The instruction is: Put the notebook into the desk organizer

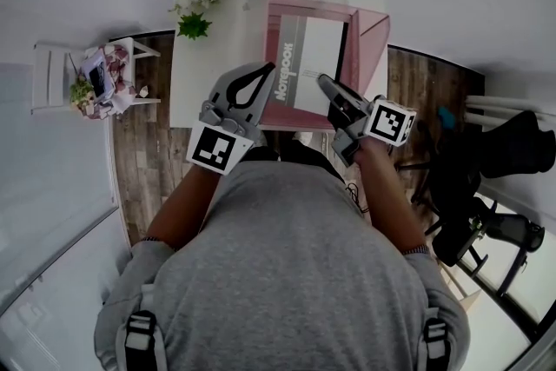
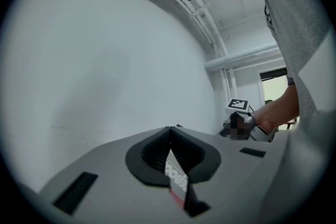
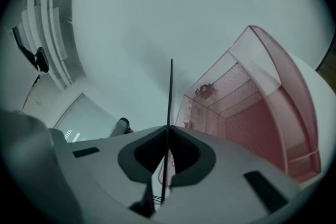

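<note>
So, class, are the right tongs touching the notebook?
Touching. The right gripper view shows the right tongs clamped shut on the notebook edge, no gap.

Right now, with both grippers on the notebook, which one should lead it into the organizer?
Right, probably. The right gripper is shut on the notebook edge with the pink organizer open beside it; the left gripper, also gripping it, sees no organizer.

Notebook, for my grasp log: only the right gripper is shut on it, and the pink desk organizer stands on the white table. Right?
No: the left gripper is shut on the notebook too, as the left gripper view shows, on its printed cover. The rest holds: right gripper shut on it, pink desk organizer on the white table.
</note>
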